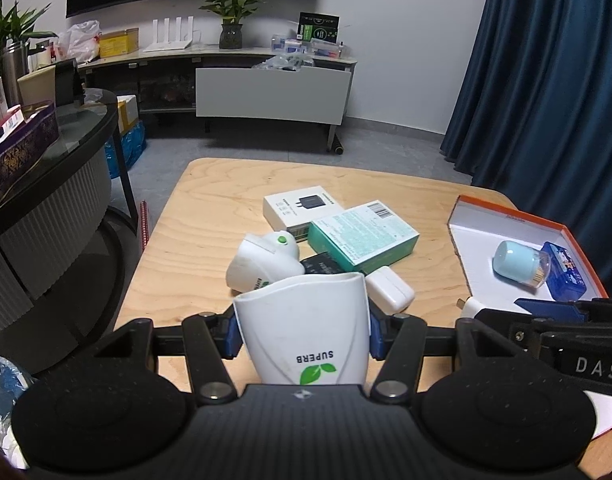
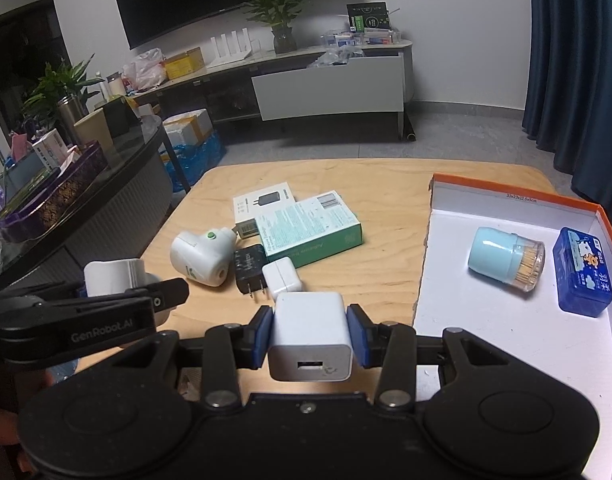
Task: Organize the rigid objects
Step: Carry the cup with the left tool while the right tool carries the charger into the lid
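My left gripper (image 1: 305, 334) is shut on a white SUPERB casing (image 1: 302, 312) with a green leaf logo, held above the wooden table (image 1: 210, 200). My right gripper (image 2: 309, 334) is shut on a white USB charger cube (image 2: 310, 320), held beside the orange-rimmed white tray (image 2: 506, 200). The tray holds a light-blue toothpick jar (image 2: 502, 258) and a blue box (image 2: 584, 276). On the table lie a white device with a green button (image 2: 202, 256), a black adapter (image 2: 250, 270), a white adapter (image 2: 282, 276), a green box (image 2: 310, 230) and a white charger box (image 2: 262, 202).
A dark glass-topped table (image 1: 86, 136) crowded with boxes stands to the left. A TV cabinet (image 1: 266, 92) runs along the far wall, and a blue curtain (image 1: 546, 80) hangs on the right. Grey floor lies beyond the table's far edge.
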The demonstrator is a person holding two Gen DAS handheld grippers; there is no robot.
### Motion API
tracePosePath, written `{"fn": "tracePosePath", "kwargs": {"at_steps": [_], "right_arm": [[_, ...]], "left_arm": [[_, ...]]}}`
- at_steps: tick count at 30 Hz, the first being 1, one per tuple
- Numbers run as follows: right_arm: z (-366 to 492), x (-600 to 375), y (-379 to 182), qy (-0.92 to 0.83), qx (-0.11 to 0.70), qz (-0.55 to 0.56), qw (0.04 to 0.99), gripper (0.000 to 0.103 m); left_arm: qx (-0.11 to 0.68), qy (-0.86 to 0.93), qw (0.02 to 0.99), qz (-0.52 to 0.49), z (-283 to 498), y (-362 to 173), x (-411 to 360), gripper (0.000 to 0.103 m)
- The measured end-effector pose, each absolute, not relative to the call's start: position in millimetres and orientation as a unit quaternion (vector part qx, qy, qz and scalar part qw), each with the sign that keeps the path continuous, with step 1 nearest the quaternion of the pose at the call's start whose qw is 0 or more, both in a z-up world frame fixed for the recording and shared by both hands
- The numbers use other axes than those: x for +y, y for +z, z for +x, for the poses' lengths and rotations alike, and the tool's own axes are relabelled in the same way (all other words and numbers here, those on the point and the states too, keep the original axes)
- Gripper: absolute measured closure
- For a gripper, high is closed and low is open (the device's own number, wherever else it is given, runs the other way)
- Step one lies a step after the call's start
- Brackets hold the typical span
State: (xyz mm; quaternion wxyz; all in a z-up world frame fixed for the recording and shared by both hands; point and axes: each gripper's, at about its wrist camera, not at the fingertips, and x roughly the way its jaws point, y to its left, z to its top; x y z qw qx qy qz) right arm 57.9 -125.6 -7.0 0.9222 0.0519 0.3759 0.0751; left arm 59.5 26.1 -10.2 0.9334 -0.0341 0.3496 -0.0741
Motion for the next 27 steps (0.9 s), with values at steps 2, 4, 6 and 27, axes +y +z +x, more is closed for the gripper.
{"fn": "tracePosePath", "kwargs": {"at_steps": [2,4,6,27], "right_arm": [[56,-127,-6,0.073,0.375,0.052,0.923,0.053],[54,-130,-4,0.072,0.374,0.054,0.923,0.053],[52,-132,-3,0.069,0.372,0.054,0.924,0.053],[38,-153,10,0.056,0.359,0.068,0.929,0.053]], "left_arm": [[0.348,-0.077,0.934,-0.034,58,-9,24,0.046],[0.347,-0.077,0.934,-0.031,57,-7,21,0.046],[0.347,-0.080,0.934,-0.030,57,-6,19,0.046],[0.348,-0.097,0.932,-0.031,49,3,-2,0.046]]}}
